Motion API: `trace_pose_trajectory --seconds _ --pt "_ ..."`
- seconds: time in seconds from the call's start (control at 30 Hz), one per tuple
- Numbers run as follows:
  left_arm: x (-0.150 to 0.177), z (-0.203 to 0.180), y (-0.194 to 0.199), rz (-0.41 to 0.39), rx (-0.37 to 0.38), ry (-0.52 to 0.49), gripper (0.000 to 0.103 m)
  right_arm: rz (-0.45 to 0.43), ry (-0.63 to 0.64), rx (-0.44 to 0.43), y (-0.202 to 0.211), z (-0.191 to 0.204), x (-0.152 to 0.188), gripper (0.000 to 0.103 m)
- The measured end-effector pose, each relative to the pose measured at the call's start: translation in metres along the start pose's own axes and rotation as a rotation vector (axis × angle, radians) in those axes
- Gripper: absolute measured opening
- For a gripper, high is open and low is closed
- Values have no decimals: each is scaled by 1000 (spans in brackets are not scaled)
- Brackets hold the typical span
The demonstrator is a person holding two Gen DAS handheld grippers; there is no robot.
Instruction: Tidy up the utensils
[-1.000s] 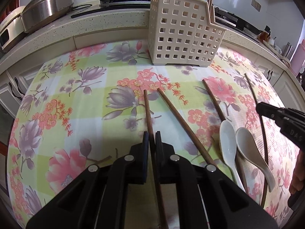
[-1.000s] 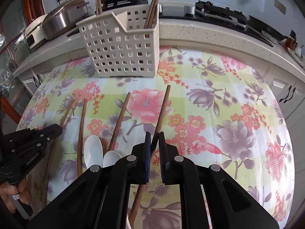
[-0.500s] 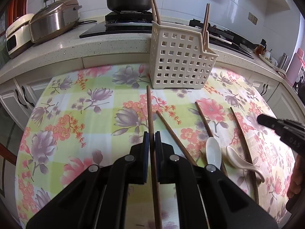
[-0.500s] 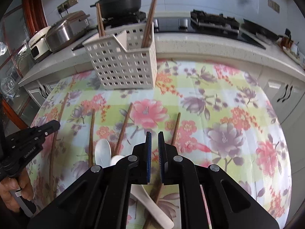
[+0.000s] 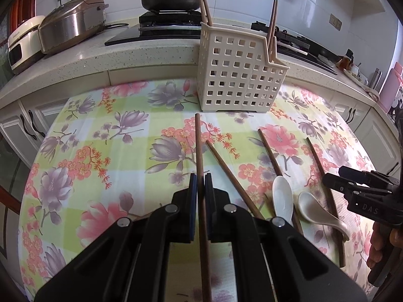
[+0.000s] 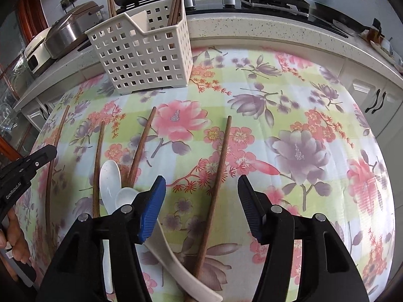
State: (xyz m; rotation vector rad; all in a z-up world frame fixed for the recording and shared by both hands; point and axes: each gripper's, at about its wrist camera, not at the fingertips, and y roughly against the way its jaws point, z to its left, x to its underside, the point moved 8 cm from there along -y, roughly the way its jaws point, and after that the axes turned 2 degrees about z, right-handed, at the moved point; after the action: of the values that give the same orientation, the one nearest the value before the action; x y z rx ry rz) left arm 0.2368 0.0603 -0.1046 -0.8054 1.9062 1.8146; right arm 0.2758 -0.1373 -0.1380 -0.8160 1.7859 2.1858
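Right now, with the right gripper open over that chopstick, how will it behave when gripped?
The chopstick looks thin, stiff and light, so it may pivot between the right gripper pads. Its near end lies against a white spoon, which may get nudged.

The perforated basket (image 5: 241,75) stands at the far edge of the desk (image 5: 121,136), just before the kitchen counter (image 5: 151,52), with chopsticks standing in it at both ends. Before the basket, one chopstick (image 5: 200,151) runs lengthwise between the pads of the left gripper (image 5: 200,183), and a second chopstick (image 5: 226,166) lies just to its right. Further right, two spoons (image 5: 283,196) lie side by side among two more chopsticks, near the right gripper (image 5: 335,176).
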Motion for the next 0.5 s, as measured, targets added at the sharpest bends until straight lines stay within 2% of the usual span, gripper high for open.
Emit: trace_pose_trajectory --seconds 0.23,0.5 --pt "2 -3 -3 8 -7 -9 6 -3 4 0 -2 0 -1 68" --pt "4 -1 -7 19 -9 -3 6 -9 15 12 -2 1 -1 74"
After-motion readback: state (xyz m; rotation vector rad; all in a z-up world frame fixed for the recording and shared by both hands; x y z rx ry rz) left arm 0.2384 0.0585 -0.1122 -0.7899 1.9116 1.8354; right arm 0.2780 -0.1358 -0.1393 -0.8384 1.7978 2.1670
